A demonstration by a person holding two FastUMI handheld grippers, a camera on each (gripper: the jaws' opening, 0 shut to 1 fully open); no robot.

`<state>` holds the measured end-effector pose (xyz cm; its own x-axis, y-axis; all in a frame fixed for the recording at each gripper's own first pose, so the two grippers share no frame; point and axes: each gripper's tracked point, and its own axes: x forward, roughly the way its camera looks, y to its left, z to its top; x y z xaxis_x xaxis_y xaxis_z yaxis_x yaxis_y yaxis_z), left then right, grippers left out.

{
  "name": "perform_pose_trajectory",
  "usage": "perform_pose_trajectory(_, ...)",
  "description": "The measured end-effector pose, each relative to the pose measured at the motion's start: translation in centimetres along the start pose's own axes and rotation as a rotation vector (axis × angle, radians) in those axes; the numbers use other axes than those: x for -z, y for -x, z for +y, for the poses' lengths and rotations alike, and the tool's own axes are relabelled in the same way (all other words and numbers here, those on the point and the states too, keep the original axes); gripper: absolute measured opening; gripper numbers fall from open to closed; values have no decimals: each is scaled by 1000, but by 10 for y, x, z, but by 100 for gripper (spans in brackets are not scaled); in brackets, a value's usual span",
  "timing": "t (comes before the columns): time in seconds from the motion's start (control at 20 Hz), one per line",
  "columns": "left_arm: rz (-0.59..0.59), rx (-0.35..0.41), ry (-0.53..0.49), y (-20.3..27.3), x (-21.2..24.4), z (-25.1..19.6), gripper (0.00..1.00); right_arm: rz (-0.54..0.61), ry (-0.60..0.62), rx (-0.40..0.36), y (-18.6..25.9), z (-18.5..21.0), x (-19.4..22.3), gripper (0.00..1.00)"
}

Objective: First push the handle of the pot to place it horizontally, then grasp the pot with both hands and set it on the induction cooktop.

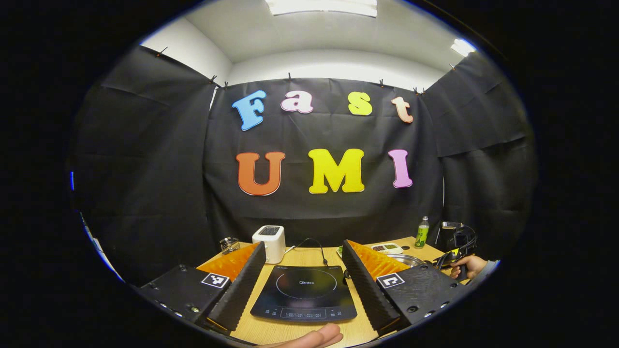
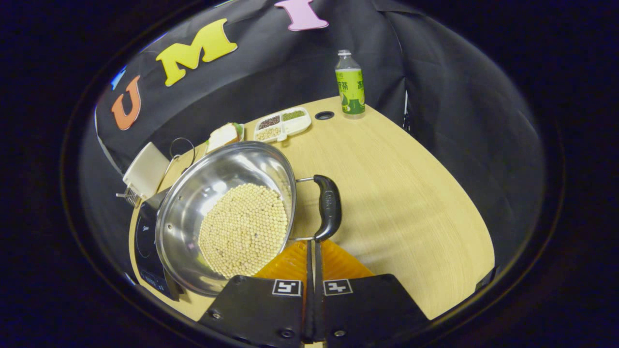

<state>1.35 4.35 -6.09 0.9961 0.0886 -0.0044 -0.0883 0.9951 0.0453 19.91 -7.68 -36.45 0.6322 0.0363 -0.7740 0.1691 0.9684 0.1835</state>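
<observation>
- Looking along our right gripper [image 2: 312, 244], fingers pressed together with nothing between, tips just below the pot's black handle [image 2: 328, 207]
- The pot [image 2: 227, 212] of beans overlaps the induction cooktop [image 2: 145, 241]; bare table [image 2: 411, 203] lies rightward
- Our left gripper [image 1: 304, 251] spreads wide above the cooktop

I log a white toaster [image 1: 271, 241] at 12 o'clock on the wooden table [image 2: 411, 203], its cord [image 1: 309, 244] trailing toward 3. A green-labelled bottle [image 2: 350, 84] stands upright at 2 o'clock, with a divided tray of beans [image 2: 283, 124] near it toward 9.
</observation>
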Motion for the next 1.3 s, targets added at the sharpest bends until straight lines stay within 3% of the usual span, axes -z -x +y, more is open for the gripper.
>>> perform_pose_trajectory(0.35,93,84,65,-44,28,-36,95,-80,62,22,-9,-15,-27,0)
perform_pose_trajectory(0.55,147,107,35,-76,45,-49,95,-146,89,19,4,-22,-44,4)
perform_pose_trajectory(0.6,165,114,36,-85,50,-54,95,-178,110,32,11,-26,-52,14)
perform_pose_trajectory(0.65,187,123,35,-94,58,-59,95,-203,121,43,17,-29,-57,19)
perform_pose_trajectory(0.7,204,131,37,-102,65,-65,95,-221,133,36,25,-27,-62,40)
perform_pose_trajectory(0.75,223,141,36,-112,72,-73,95,-232,149,32,31,-25,-64,51)
perform_pose_trajectory(0.8,247,149,34,-122,81,-79,95,-249,161,19,37,-23,-68,75)
perform_pose_trajectory(1.1,472,203,27,-165,159,-127,96,-269,225,-7,44,-10,-87,94)
perform_pose_trajectory(1.3,607,221,36,-196,208,-144,96,-219,208,-62,29,4,-86,94)
